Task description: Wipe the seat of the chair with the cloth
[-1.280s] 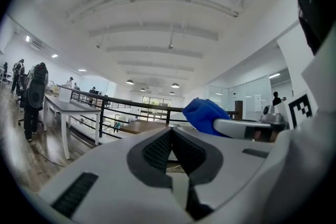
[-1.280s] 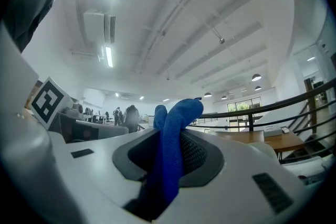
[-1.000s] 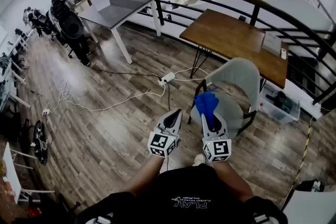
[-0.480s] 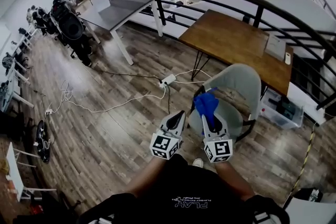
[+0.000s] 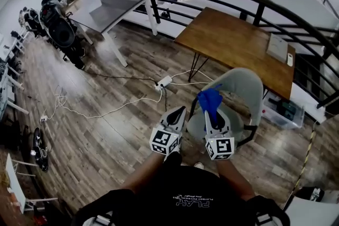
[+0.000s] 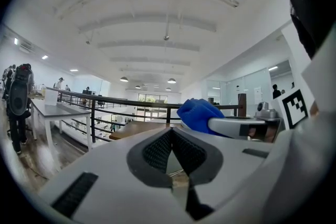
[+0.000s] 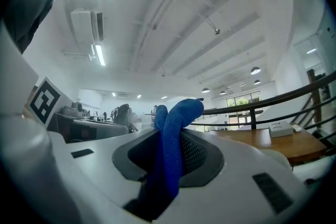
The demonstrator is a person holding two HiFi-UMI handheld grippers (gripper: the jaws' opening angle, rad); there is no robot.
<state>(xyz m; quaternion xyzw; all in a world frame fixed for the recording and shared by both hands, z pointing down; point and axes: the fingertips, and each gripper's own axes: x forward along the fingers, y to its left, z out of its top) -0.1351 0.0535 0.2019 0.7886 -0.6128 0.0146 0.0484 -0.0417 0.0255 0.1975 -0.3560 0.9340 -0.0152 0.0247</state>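
The blue cloth [image 5: 210, 99] was pinched between the jaws of the right claw [image 5: 211, 114]. In the right gripper view a folded bunch of it [image 7: 176, 128] stood up out of the claw [image 7: 168, 160], free against the ceiling. The pale grey shell chair [image 5: 241, 87] lay at centre right of the head view, with its back towards the brown wooden worktop [image 5: 233, 39] at upper right. In that view the cloth was seen over the front left part of the seat, so the seat was judged to lie directly below and slightly ahead of the right claw. No contact between cloth and seat could be made out.

The left claw [image 5: 179, 112] was held just beside the right one, to its left and off the chair's edge. Its jaws were pressed together on nothing (the left gripper view showed only bare pads [image 6: 170, 152]).

Both claws were pointed away from the person, roughly level or slightly raised, since railings and ceiling filled both gripper views. The right claw was the nearer to the seat. It was judged that it would have to be tipped down and lowered before the cloth could be drawn across the seat.
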